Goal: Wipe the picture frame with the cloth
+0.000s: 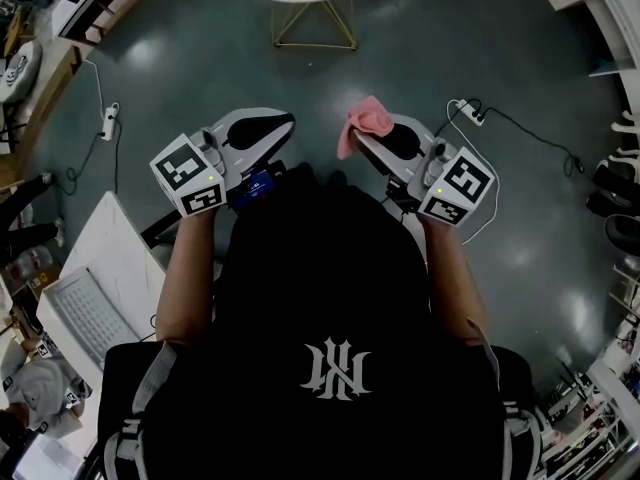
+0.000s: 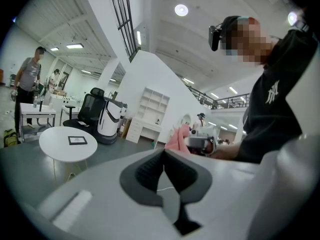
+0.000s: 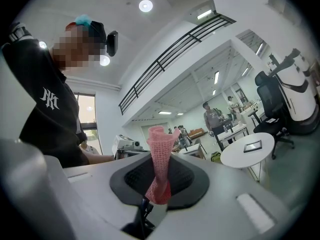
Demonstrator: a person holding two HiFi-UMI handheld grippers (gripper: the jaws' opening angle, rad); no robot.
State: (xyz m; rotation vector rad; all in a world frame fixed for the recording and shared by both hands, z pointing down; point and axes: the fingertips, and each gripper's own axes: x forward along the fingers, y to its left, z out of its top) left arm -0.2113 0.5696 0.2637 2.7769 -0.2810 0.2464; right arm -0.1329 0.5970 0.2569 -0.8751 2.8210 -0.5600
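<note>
Between the closed jaws of the right gripper [image 3: 159, 173] stands the soft, light pink cloth [image 3: 161, 143], pinched at its lower end, while the left gripper [image 2: 164, 165] is closed on nothing and the picture frame [image 2: 77, 140], probably light, lies on the round table [image 2: 54, 146] well ahead.

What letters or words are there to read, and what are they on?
"NY": white interlocked letters on the person's black shirt.
Marker cubes: only black-and-white square patterns, no letters.
Picture frame on the round table: too small to read.
</note>
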